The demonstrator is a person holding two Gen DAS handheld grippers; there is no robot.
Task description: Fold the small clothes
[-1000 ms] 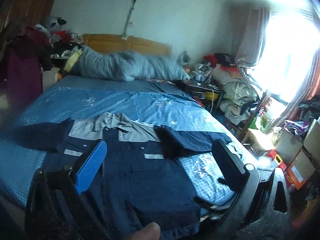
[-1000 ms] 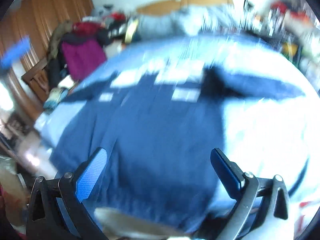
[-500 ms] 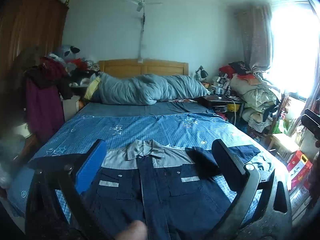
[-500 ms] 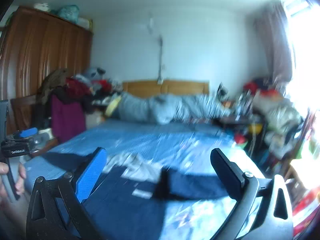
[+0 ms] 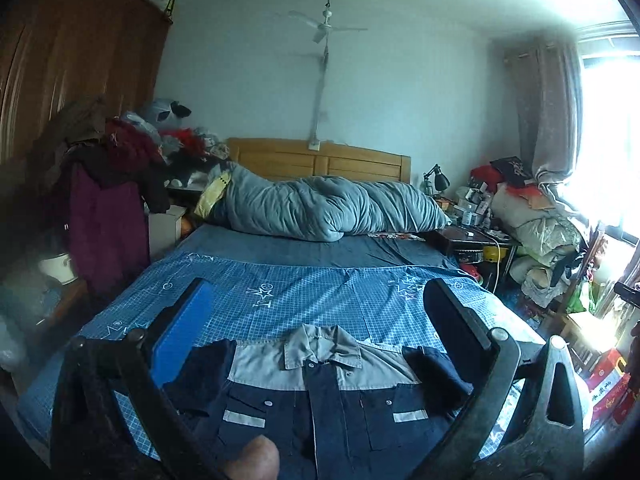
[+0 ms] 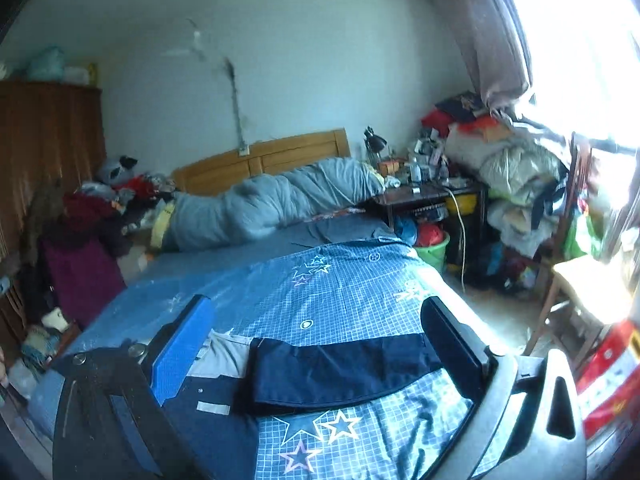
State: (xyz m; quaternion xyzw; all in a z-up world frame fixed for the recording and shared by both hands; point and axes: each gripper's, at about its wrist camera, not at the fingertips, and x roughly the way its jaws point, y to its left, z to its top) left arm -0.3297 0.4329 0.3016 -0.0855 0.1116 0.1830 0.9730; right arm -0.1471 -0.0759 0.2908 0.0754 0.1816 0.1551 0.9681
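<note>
A navy shirt (image 5: 320, 400) with grey collar lies flat, buttoned, on the bed (image 5: 320, 292), one sleeve (image 6: 340, 372) folded inward; my left fingers (image 5: 180, 340) and right fingers (image 6: 184, 344) spread wide, holding nothing.

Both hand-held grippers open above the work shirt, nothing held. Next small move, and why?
Probably lower the right hand-held gripper onto the navy sleeve and pinch near its cuff. The shirt lies flat on the bed, front up, collar toward the headboard, and that sleeve, partly doubled over, sits right between the right fingers. The left hand-held gripper is also open and empty, centred over the collar.
</note>
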